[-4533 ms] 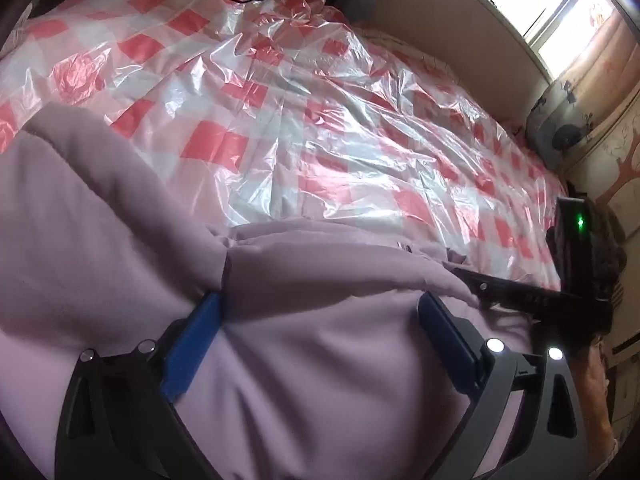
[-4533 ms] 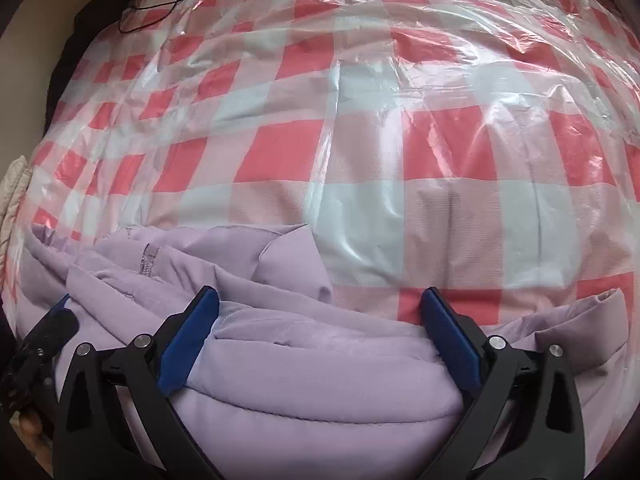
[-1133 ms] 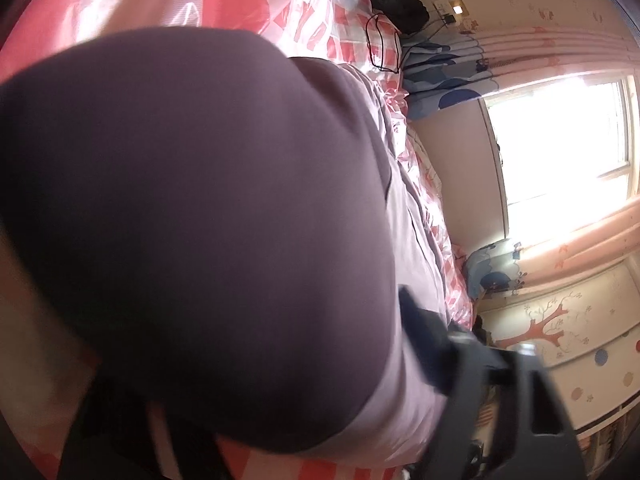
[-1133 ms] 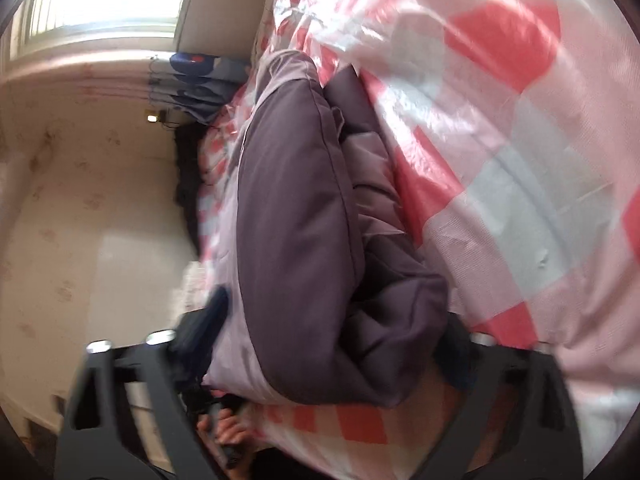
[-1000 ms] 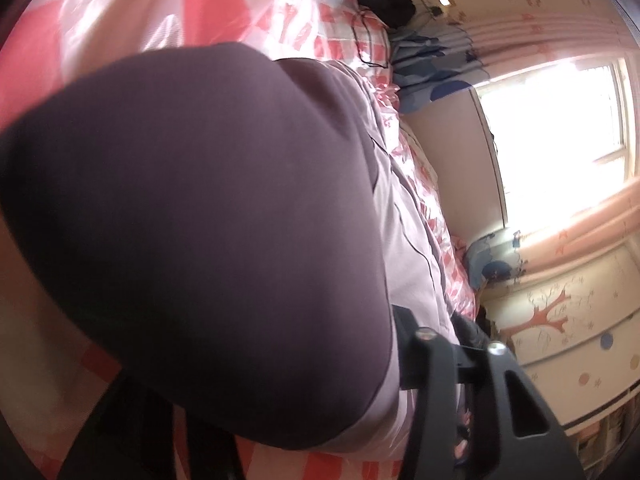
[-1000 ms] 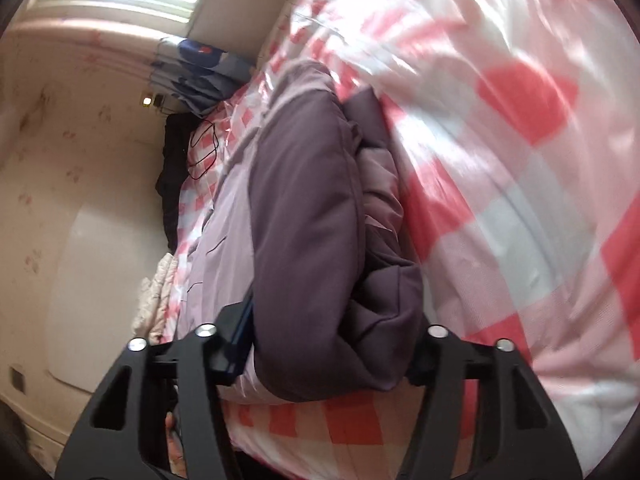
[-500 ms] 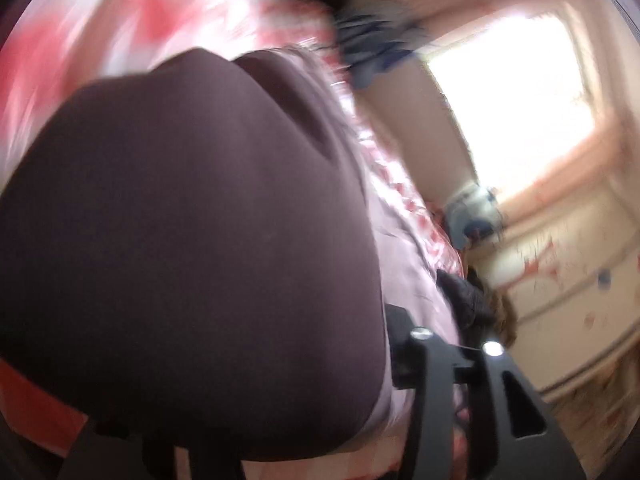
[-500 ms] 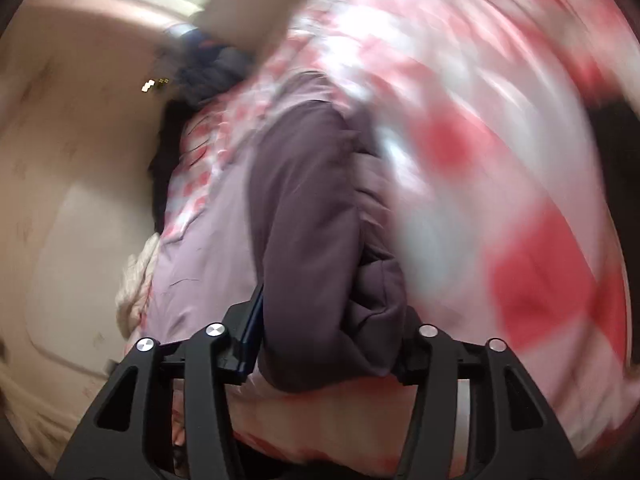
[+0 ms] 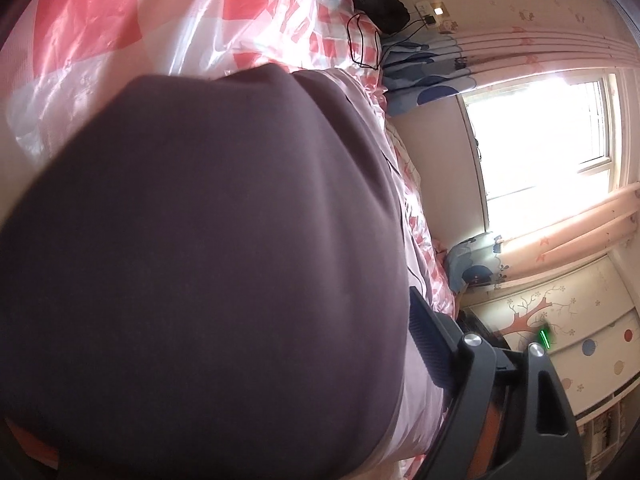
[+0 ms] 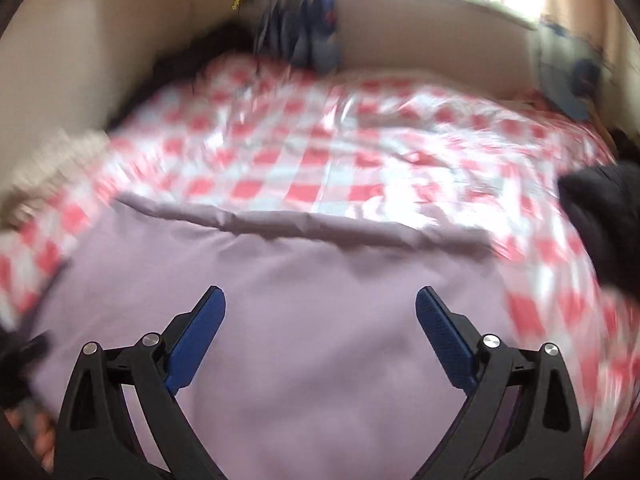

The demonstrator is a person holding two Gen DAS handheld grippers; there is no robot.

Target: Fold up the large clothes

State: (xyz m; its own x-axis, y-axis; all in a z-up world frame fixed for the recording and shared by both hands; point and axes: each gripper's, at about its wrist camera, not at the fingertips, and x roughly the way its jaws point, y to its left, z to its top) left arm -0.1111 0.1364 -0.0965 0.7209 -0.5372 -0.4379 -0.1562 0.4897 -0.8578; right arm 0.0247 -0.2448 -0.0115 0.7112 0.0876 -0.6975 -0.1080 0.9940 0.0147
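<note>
With the lilac garment (image 10: 304,320) lying doubled over on the checked bed (image 10: 320,160), both the left hand-held gripper (image 9: 248,360) and right hand-held gripper (image 10: 320,320) are opening and letting go, so further folds are probably remaining.

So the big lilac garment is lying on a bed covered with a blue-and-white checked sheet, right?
Not quite: the checked sheet is red and white, not blue and white. The right wrist view shows it plainly, with the lilac garment lying on it in front of the open right hand-held gripper.
</note>
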